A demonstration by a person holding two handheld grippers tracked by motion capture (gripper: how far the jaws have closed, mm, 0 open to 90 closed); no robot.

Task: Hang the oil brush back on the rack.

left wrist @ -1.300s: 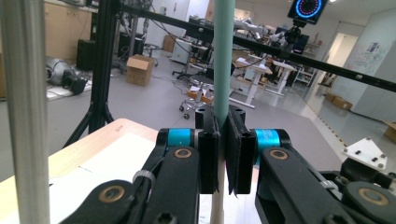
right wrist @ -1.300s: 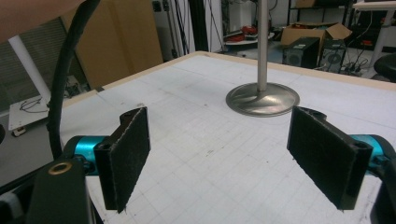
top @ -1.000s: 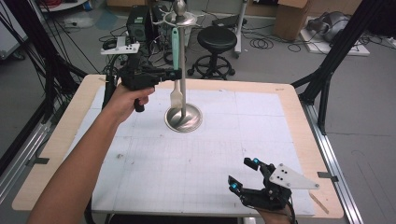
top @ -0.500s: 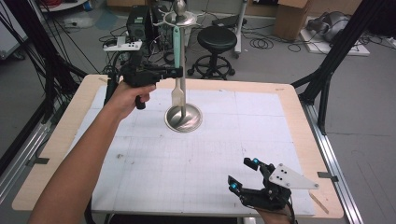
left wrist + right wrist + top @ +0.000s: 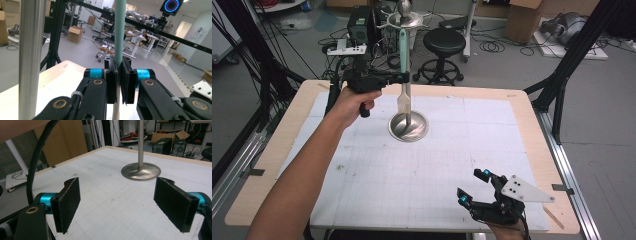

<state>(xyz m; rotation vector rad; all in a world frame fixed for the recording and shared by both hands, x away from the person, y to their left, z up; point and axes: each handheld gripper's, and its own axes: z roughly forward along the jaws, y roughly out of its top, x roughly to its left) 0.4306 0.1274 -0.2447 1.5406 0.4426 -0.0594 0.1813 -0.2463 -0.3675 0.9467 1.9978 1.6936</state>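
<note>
The landmark here is the metal stand (image 5: 409, 125), a round steel base with a thin upright pole (image 5: 30, 57), set on the white gridded mat (image 5: 422, 180) toward the far side of the table (image 5: 532, 125).

The left gripper (image 5: 402, 78) is held level, just left of the pole and well above the base. Its jaws are closed tight on the mint-green handle (image 5: 120, 30) of a spatula (image 5: 404, 75). In the left gripper view the two black pads (image 5: 111, 85) press the handle from either side, and the handle rises straight up out of the pinch while a paler length of it runs down below the jaws. From the high view, the spatula hangs upright, its handle passing through the jaws and its metal blade (image 5: 404, 102) pointing down toward the base, close in front of the pole. Whether the blade's tip touches the base I cannot tell. The stand's top, a ringed rack with a knob (image 5: 405, 11), sits just above the end of the handle.

The right gripper (image 5: 472, 187) is at the near edge of the mat, well apart from the stand, low over the surface. Its jaws stand wide open with nothing between them; the right gripper view looks between the pads (image 5: 68, 200) toward the base (image 5: 140, 171).
</note>
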